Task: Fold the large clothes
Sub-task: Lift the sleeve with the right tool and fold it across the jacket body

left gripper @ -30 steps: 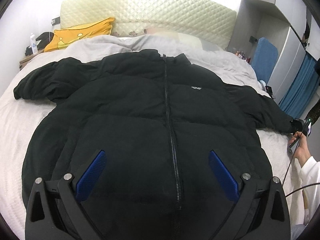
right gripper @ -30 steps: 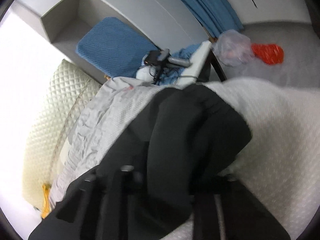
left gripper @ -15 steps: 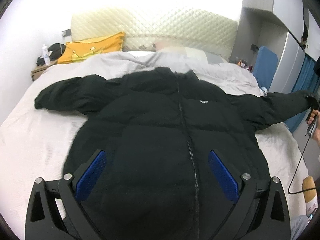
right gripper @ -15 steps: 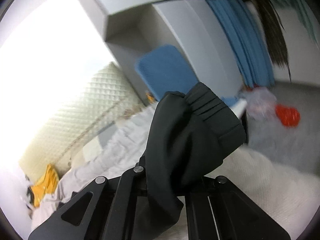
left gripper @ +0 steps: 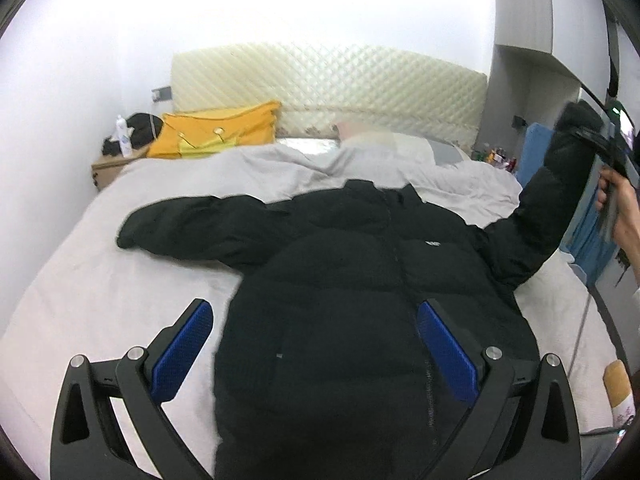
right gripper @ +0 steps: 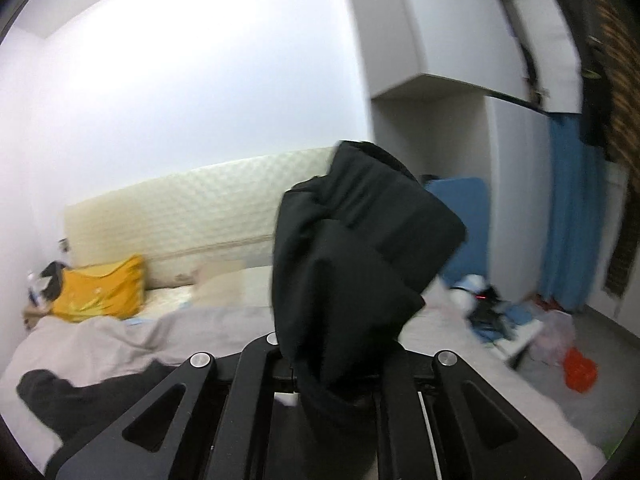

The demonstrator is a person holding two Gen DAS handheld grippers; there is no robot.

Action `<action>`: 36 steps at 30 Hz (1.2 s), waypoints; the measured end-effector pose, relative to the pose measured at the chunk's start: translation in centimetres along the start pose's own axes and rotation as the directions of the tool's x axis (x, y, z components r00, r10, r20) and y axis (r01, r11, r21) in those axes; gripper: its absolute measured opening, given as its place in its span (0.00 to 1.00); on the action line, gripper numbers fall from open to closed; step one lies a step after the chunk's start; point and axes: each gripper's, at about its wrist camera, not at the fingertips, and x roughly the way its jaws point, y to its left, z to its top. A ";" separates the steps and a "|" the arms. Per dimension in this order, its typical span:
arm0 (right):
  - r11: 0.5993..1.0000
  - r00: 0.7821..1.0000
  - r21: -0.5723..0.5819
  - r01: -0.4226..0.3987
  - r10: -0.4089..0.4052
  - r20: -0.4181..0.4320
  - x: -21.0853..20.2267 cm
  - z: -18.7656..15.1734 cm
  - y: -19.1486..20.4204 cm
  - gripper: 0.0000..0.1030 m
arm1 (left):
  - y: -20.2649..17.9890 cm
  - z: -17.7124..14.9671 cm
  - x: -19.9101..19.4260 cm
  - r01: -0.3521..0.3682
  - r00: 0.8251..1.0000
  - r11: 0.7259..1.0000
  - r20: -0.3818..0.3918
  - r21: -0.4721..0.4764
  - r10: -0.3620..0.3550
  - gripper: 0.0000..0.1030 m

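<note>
Jacket (left gripper: 360, 320): black puffer, lies front up on the bed (left gripper: 100, 280), zip closed, collar toward the headboard (left gripper: 328, 84).
Left sleeve (left gripper: 192, 228): flat on the bed, spread out to the side.
Right sleeve (left gripper: 548, 208): lifted off the bed, goes up to the right gripper (left gripper: 596, 140).
Right gripper: jaws closed on the sleeve cuff (right gripper: 360, 248); cuff stands up betw. the fingers in the wrist view.
Left gripper (left gripper: 316, 344): wide open, holds nothing, hovers above the jacket's lower part; blue pads (left gripper: 182, 350) well apart.
Other: yellow pillow (left gripper: 216, 132) near headboard, grey blanket (left gripper: 280, 168) behind the collar.
</note>
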 end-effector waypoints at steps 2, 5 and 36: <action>0.998 0.998 -0.005 -0.056 0.056 -0.016 0.8 -0.6 3.8 0.08 | 1.0 0.0 -0.7 -0.015 1.000 1.000 0.006 -0.006 0.015 0.99; 0.989 0.988 -0.015 -0.149 0.148 -0.052 2.7 -2.5 9.5 0.08 | 2.8 -0.5 -0.9 -0.036 0.999 0.999 0.000 -0.023 0.036 0.99; 0.892 0.787 -0.037 -0.451 0.378 -0.487 12.4 -26.5 29.9 0.38 | 10.4 -4.8 7.3 -0.037 0.992 0.991 -0.128 -0.125 0.021 0.99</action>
